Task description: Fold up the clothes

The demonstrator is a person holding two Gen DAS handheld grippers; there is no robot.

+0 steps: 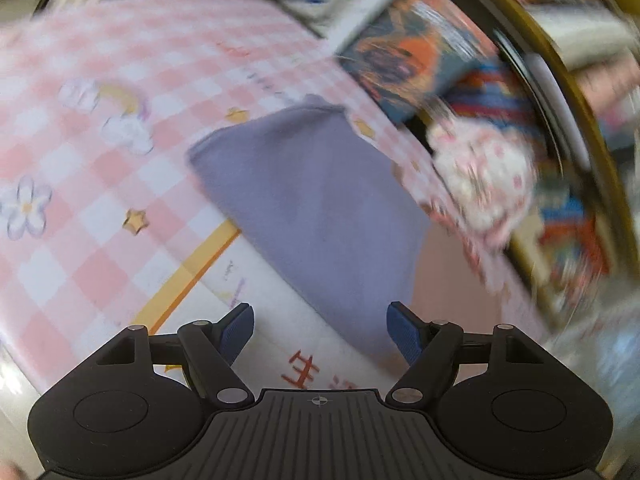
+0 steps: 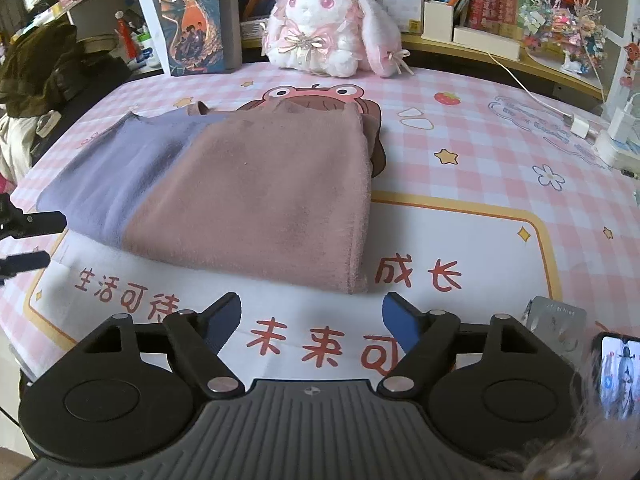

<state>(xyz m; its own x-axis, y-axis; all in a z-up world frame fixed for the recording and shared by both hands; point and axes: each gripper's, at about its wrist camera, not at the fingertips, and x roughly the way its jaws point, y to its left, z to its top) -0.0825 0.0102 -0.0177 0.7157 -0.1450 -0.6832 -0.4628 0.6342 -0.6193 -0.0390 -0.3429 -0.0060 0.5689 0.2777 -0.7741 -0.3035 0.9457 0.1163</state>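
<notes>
The folded garment (image 2: 224, 184) is 2 colours: dusty pink on the right, lavender-blue on the left; in the blurred left wrist view only its lavender part (image 1: 308, 208) shows. The table cover (image 2: 460, 128) under it is a pink-and-white check printed with yellow stars, white flowers and a red strawberry, and its near part holds a white panel edged in orange-yellow with red characters. At the far edge the plush rabbit (image 2: 332, 20) is white with pink eyes, ears and bows. Left of it, the book (image 2: 194, 20) has a dark blue cover with orange artwork. Both grippers are black with blue pads (image 2: 400, 324).
</notes>
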